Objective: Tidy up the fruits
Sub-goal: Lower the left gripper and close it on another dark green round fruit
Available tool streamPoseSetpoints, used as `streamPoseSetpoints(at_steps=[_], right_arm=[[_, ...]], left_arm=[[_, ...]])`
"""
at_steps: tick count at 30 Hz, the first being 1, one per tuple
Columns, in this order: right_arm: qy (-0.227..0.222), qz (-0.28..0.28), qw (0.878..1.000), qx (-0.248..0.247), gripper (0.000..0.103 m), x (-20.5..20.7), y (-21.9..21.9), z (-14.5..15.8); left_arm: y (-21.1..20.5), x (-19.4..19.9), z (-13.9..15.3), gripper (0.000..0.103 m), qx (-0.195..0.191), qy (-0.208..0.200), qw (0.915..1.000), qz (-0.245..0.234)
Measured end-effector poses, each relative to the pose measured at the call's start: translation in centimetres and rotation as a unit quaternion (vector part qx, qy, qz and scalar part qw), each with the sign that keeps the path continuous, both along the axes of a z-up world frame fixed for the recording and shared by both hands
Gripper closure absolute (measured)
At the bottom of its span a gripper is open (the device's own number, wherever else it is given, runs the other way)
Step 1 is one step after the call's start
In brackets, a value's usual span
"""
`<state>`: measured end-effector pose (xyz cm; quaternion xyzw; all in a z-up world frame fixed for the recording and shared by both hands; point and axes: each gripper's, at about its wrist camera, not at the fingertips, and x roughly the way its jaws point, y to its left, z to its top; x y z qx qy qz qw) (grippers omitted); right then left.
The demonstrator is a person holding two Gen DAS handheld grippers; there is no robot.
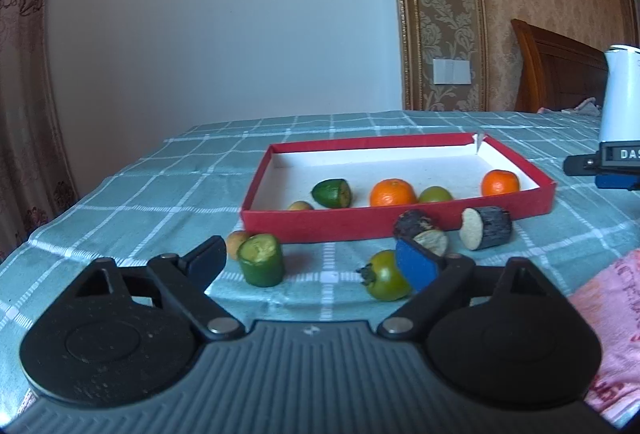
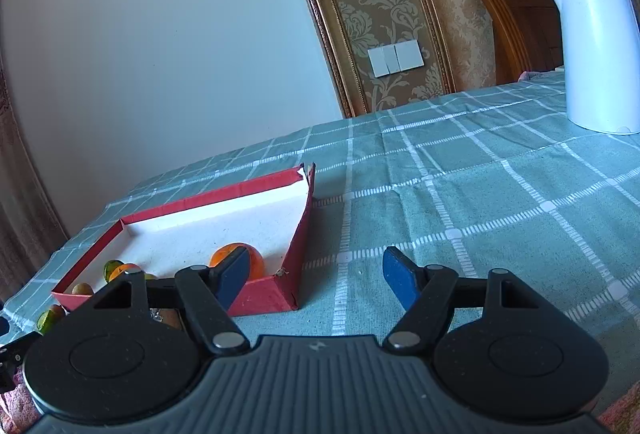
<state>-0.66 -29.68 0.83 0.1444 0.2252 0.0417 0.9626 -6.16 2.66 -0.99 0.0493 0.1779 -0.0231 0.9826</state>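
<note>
Red cardboard tray (image 1: 400,224) on the checked tablecloth (image 1: 160,193), already holding two oranges (image 1: 392,192), a cut green piece (image 1: 332,193) and smaller fruits. Outside its near wall we see a green cylinder piece (image 1: 262,260), a green tomato-like fruit (image 1: 386,276) and two dark cut pieces (image 1: 486,227). The left gripper (image 1: 316,258) hovers spread wide and empty over them; the right gripper (image 2: 316,276) is likewise apart, beside the tray's corner. We judge the risks as follows: round fruit may roll from a closing finger, and the light tray may slide if its wall is nudged.
</note>
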Motion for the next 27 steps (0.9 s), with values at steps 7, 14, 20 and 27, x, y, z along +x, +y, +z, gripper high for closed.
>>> streamPoseSetpoints(at_steps=[7, 14, 20, 27], right_arm=[[0.006, 0.003, 1.0, 0.016, 0.03, 0.1, -0.3, -0.2], [0.008, 0.006, 1.0, 0.026, 0.03, 0.2, -0.5, -0.4], [0.011, 0.008, 0.999, 0.031, 0.03, 0.3, -0.7, -0.4], [0.015, 0.007, 0.999, 0.036, 0.03, 0.4, -0.7, -0.5]], left_arm=[[-3.2, 0.8, 0.4, 0.013, 0.012, 0.018, 0.9986, -0.048], [-4.2, 3.0, -0.7, 0.03, 0.006, 0.075, 0.9955, -0.057], [-3.5, 4.2, -1.3, 0.047, -0.016, 0.104, 0.9934, -0.045], [-2.8, 4.5, -1.3, 0.068, -0.021, 0.111, 0.9932, -0.026]])
